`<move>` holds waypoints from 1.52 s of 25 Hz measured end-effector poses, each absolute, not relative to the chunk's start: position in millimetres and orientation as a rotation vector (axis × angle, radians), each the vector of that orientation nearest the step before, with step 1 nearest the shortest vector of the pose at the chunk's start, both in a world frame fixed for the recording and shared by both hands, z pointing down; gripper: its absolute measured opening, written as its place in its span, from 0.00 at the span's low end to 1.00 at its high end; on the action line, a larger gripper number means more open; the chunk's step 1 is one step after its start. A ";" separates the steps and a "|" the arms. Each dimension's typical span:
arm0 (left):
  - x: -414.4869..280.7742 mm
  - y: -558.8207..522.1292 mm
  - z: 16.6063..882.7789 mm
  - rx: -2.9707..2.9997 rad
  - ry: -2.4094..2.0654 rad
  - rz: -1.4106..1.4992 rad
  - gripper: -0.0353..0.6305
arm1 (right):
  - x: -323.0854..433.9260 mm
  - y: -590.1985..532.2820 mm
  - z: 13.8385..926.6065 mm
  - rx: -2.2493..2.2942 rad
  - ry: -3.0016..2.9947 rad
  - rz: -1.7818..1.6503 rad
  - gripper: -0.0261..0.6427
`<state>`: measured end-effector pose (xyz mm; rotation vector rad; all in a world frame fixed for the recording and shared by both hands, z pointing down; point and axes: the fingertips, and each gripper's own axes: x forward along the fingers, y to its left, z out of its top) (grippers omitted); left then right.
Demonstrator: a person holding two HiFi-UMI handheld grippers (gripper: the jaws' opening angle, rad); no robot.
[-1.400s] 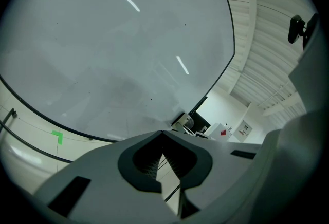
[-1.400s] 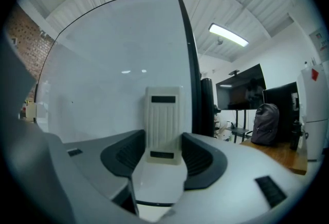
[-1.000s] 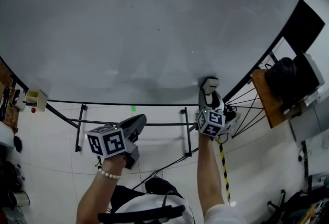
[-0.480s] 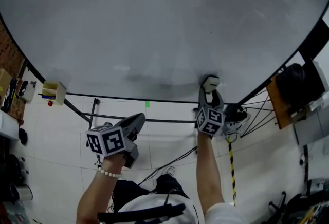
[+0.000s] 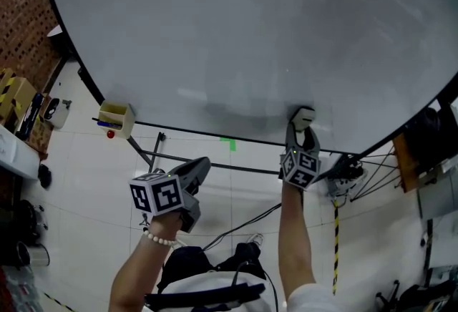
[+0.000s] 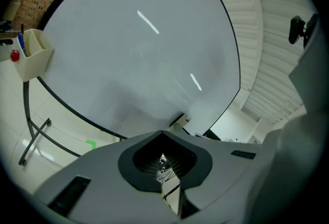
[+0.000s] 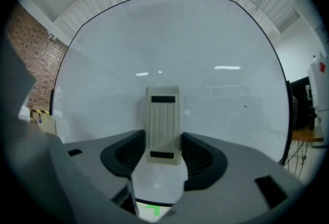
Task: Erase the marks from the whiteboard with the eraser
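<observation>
The large whiteboard [image 5: 236,31] fills the upper head view, with a faint grey smudge [image 5: 230,111] low on it. My right gripper [image 5: 301,133] is shut on a cream eraser [image 5: 304,116], which presses on the board just above its bottom edge. In the right gripper view the ribbed eraser [image 7: 163,124] stands upright between the jaws, and a tiny dark speck [image 7: 245,106] shows on the board [image 7: 205,48]. My left gripper [image 5: 196,172] hangs below the board, shut and holding nothing. Its view shows the board [image 6: 139,48] slanting away beyond the left gripper [image 6: 163,134].
A small cream marker box [image 5: 114,117] hangs at the board's lower left corner, with a blue pen in it [image 6: 32,53]. Black stand legs [image 5: 154,153], floor cables [image 5: 243,221], green tape [image 5: 227,143] and a striped pole [image 5: 335,232] lie below. A brick wall [image 5: 21,10] stands left.
The head view has swung, so the board and floor slid right and the brick wall came in at left. The eraser stays on the board's lower part. The left gripper has hardly moved.
</observation>
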<state>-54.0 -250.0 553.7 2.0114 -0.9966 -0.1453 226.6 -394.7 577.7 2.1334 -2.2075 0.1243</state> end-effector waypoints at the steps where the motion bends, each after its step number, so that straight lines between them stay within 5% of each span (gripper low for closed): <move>1: -68.2 -247.4 556.2 2.008 -1.004 -0.137 0.05 | 214.8 -395.3 576.8 2.137 -2.205 0.121 0.42; 38: -394.3 -222.2 563.2 1.906 -1.158 -0.287 0.05 | -169.3 -413.4 604.7 2.072 -2.249 0.143 0.42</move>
